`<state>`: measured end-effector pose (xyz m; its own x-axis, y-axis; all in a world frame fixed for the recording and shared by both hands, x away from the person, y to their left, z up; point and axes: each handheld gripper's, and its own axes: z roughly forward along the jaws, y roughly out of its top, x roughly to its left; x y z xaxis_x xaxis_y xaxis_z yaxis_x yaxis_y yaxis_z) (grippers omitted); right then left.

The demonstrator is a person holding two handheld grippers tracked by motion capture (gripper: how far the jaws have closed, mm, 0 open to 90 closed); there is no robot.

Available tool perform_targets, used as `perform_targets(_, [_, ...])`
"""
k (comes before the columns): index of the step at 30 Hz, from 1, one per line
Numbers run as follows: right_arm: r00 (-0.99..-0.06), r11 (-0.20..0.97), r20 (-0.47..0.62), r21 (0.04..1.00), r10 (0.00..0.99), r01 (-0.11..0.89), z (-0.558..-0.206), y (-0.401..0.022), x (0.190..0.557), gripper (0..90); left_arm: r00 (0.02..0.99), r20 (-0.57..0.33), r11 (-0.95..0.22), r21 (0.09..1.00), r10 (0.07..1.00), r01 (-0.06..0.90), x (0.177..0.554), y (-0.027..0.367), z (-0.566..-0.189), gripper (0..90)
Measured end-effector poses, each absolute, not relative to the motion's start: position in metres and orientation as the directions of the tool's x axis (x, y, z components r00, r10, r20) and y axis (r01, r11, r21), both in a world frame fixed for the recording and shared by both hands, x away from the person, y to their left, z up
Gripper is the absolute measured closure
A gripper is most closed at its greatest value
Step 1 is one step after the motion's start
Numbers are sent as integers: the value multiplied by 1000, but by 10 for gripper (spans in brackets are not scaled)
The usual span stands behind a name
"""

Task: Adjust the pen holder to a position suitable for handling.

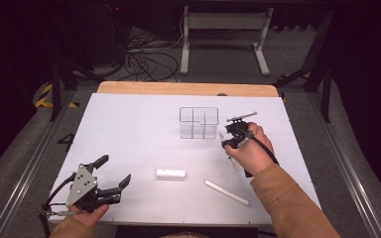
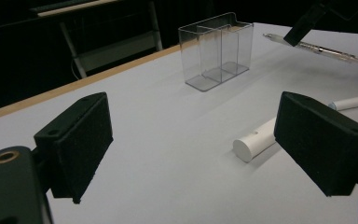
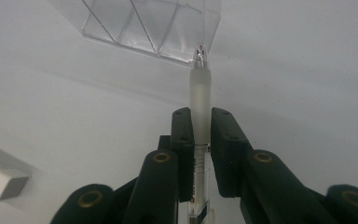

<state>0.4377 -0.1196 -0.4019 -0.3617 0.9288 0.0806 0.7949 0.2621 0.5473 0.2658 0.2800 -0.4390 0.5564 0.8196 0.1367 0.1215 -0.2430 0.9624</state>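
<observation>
We find the right gripper (image 1: 231, 139) with its fingers (image 3: 182, 149) clamped on a clear pen (image 3: 200, 93), held off the worktop (image 1: 129, 129) just in front of the clear divided organiser (image 1: 199, 123), which stands toward the far edge, right of centre. The pen's tip points at the organiser's base, a hold that we judge suits carrying it to a compartment, though it would need tilting upright first. The left gripper (image 1: 114, 173) hangs near the near left corner, fingers (image 2: 77, 140) apart and holding nothing, apparently kept out of the way. A white cylinder (image 1: 170, 173) and a white marker (image 1: 226, 193) lie along the near edge, untouched and likely awaiting their turn.
</observation>
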Motion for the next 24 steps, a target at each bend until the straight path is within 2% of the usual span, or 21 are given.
perform_targets(8, [-402,256,89,641,911,724,-389,-125,434,807,555,136,-242,963,820,121,266,280,-439,122])
perform_targets(14, [-431,228,90,742,898,631,-375,-128,427,806,555,139,-245,962,820,122,266,280,-439,122])
perform_targets(24, [-491,186,138,811,860,555,-366,-130,422,806,552,136,-243,962,822,124,267,280,-440,124])
